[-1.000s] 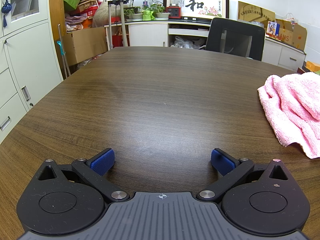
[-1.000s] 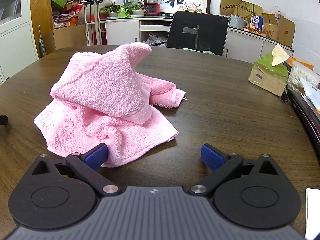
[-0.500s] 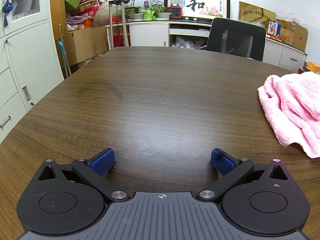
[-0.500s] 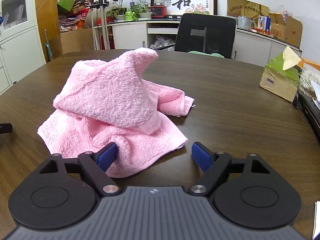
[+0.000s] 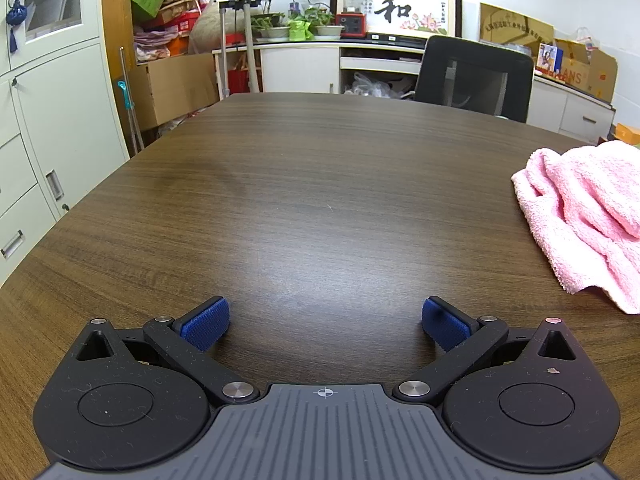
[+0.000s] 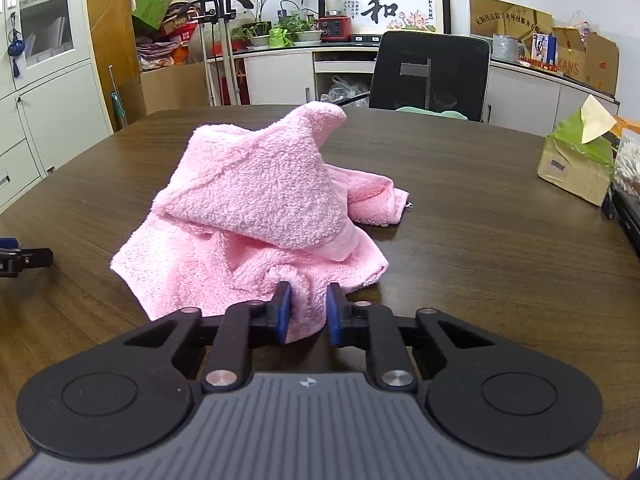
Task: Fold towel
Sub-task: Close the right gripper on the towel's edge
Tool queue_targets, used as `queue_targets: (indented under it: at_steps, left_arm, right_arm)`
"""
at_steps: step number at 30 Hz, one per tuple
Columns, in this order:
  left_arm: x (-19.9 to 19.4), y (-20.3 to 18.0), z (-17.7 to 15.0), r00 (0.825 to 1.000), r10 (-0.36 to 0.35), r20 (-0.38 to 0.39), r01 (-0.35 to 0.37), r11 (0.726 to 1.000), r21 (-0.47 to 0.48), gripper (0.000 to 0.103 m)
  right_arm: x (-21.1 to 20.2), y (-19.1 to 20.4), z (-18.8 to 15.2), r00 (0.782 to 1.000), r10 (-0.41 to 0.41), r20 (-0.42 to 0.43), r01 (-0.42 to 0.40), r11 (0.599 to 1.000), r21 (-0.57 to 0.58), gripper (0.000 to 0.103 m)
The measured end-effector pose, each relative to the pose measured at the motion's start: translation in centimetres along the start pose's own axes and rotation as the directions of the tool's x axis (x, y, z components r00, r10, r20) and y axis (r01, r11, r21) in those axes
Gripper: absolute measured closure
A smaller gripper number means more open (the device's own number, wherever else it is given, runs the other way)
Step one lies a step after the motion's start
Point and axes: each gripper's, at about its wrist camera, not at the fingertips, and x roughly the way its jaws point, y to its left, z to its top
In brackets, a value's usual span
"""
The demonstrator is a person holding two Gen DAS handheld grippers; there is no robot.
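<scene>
A pink terry towel [image 6: 256, 200] lies crumpled in a heap on the dark wooden table [image 6: 460, 216]. My right gripper [image 6: 307, 312] is at the towel's near edge, its jaws closing, and the blue pads pinch a bunched fold of the cloth between them. In the left wrist view the same towel [image 5: 588, 216] shows at the right edge. My left gripper [image 5: 325, 322] hovers low over bare table, open, with nothing between its fingers. A tip of the left gripper [image 6: 24, 258] shows at the far left of the right wrist view.
A green tissue box [image 6: 576, 160] and a dark flat object [image 6: 628, 216] sit at the table's right side. A black office chair [image 6: 430, 74] stands behind the far edge. White cabinets [image 5: 48, 128] line the left wall. Bare wood spreads before the left gripper.
The right gripper's jaws have come together from wide apart onto the towel's near edge, and the gripper has edged forward. The left gripper has stayed still.
</scene>
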Motion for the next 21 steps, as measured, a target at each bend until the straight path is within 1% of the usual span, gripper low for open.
queue_targets:
  at_steps: [2, 3, 6, 8, 9, 11, 12, 13, 15, 16, 18, 19, 21]
  left_arm:
    - [0.0, -0.1, 0.0, 1.0, -0.004, 0.0, 0.004, 1.0, 0.004, 0.0]
    - [0.0, 0.0, 0.0, 1.0, -0.008, 0.001, 0.008, 1.0, 0.006, 0.0]
    - [-0.1, -0.2, -0.1, 1.0, -0.021, 0.001, 0.021, 1.0, 0.018, 0.0]
    - [-0.1, -0.2, -0.1, 1.0, -0.025, 0.001, 0.025, 0.999, 0.022, 0.0]
    - [-0.1, -0.1, -0.1, 1.0, -0.027, 0.001, 0.027, 0.999, 0.023, 0.0]
    - [0.0, -0.1, -0.1, 1.0, -0.027, 0.001, 0.027, 0.999, 0.023, 0.0]
    - [0.0, -0.1, -0.1, 1.0, -0.027, 0.001, 0.027, 0.999, 0.022, 0.0]
    - [0.0, -0.1, -0.1, 1.0, -0.027, 0.001, 0.027, 0.999, 0.022, 0.0]
    - [0.0, -0.1, -0.1, 1.0, -0.028, 0.001, 0.028, 0.999, 0.022, 0.0]
    - [0.0, -0.1, -0.1, 1.0, -0.028, 0.002, 0.028, 0.999, 0.021, 0.0]
    - [0.1, -0.1, -0.1, 1.0, -0.028, 0.002, 0.028, 0.999, 0.021, 0.0]
    - [0.1, -0.1, -0.1, 1.0, -0.028, 0.003, 0.028, 0.999, 0.021, 0.0]
    - [0.1, -0.1, -0.2, 1.0, -0.029, 0.003, 0.029, 0.999, 0.02, 0.0]
  right_arm:
    - [-0.7, 0.3, -0.1, 1.0, -0.004, 0.014, 0.004, 1.0, -0.015, 0.09]
    - [-1.3, 0.5, -0.2, 1.0, 0.0, 0.028, 0.001, 1.0, -0.02, 0.095]
    - [-3.2, 0.9, -0.1, 0.997, 0.024, 0.079, -0.022, 0.999, -0.025, 0.095]
    - [-4.3, 0.8, 0.1, 0.992, 0.068, 0.105, -0.066, 0.998, -0.019, 0.095]
    - [-4.8, 0.4, 0.2, 0.989, 0.09, 0.121, -0.091, 0.996, 0.003, 0.091]
    - [-5.2, -0.8, 0.1, 0.984, 0.093, 0.149, -0.105, 0.992, 0.073, 0.079]
    - [-5.0, -1.6, 0.0, 0.986, 0.076, 0.146, -0.091, 0.991, 0.103, 0.079]
    - [-4.6, -2.1, 0.0, 0.99, 0.041, 0.133, -0.056, 0.992, 0.11, 0.079]
    - [-3.5, -3.2, -0.1, 0.994, -0.044, 0.097, 0.033, 0.993, 0.116, 0.075]
    - [-2.9, -3.7, -0.2, 0.995, -0.064, 0.075, 0.055, 0.991, 0.124, 0.075]
    - [-1.8, -4.5, -0.4, 0.997, -0.065, 0.042, 0.059, 0.988, 0.143, 0.074]
    - [-1.4, -4.7, -0.5, 0.997, -0.061, 0.038, 0.055, 0.987, 0.15, 0.07]
    - [-0.7, -4.7, -0.4, 0.998, -0.059, 0.034, 0.053, 0.988, 0.148, 0.04]
